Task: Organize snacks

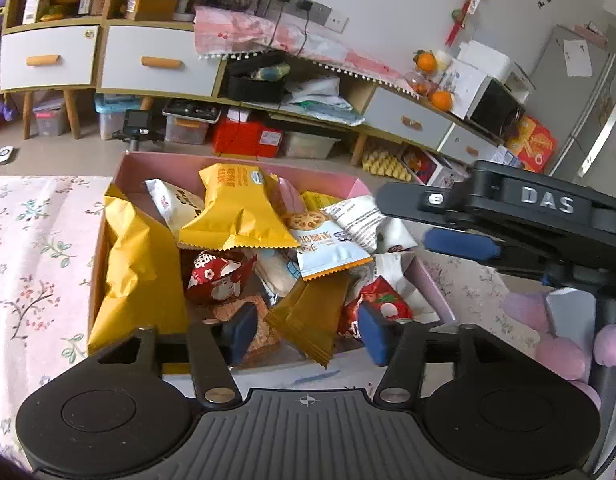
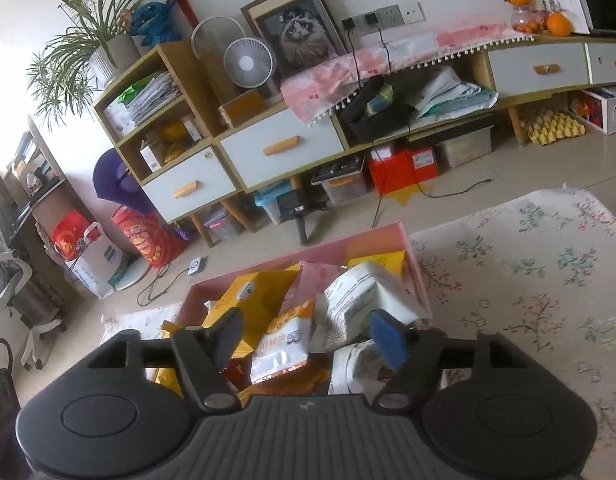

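Observation:
A pink box (image 1: pixel 236 160) full of snack packets sits on a floral tablecloth. In it lie a big yellow bag (image 1: pixel 136 264), a yellow packet (image 1: pixel 236 212), a white-blue biscuit packet (image 1: pixel 327 248), a red packet (image 1: pixel 216 276) and a brown-gold packet (image 1: pixel 308 320). My left gripper (image 1: pixel 304 336) is open and empty above the box's near edge. My right gripper (image 2: pixel 308 338) is open and empty over the same box (image 2: pixel 383 236), above an orange-white packet (image 2: pixel 286 340) and a white packet (image 2: pixel 363 296). The right gripper also shows in the left wrist view (image 1: pixel 439 216), at the box's right side.
The floral tablecloth (image 2: pixel 527 272) spreads to the box's right and also lies to its left in the left wrist view (image 1: pixel 36 264). A pink plush thing (image 1: pixel 563 352) lies at the right. Beyond the table stand a low cabinet (image 2: pixel 284 148) with drawers, storage bins and a fridge (image 1: pixel 583 92).

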Demonstrator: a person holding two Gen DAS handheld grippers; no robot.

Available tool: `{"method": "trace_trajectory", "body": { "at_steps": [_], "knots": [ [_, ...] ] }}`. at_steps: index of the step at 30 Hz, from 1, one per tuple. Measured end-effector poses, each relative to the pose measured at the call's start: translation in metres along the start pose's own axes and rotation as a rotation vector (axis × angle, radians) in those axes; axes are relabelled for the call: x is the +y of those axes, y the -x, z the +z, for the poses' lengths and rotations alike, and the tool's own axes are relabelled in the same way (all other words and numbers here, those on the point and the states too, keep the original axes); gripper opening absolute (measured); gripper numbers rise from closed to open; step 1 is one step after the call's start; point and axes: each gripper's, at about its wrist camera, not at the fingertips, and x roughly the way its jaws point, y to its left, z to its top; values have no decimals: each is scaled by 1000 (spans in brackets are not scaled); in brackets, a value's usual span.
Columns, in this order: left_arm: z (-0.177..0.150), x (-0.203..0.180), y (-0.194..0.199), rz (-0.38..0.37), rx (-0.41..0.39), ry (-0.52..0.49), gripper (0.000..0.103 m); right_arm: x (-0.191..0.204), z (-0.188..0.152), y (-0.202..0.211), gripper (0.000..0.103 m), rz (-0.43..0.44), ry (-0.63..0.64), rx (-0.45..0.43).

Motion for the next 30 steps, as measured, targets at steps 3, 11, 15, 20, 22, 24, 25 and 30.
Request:
{"method": "trace_trajectory", "body": {
  "at_steps": [3,11,15,20,22,24,25,30],
  "knots": [
    [-2,-4,12,21,-9,17,72,3,1,13,69,-8,11,-8],
    [-15,-20,55,160,26,22,89,18,-7,50,81,-23,69,-2],
    [-28,-27,75,236,67,38,95,25,-18,66,84,-69,108,19],
    [-50,-35,97,301,80,42,100,28,-36,83,86,-99,112,56],
    [-59,-39,103,331,91,56,100,29,-44,89,87,-119,122,71],
    [-67,-42,109,355,91,64,102,30,-51,92,87,-151,130,84],
    [-71,-44,111,369,87,64,102,29,-54,94,87,-162,130,88],
    [-85,-46,118,439,94,46,103,26,-72,100,89,-200,121,110]
  ]
}}
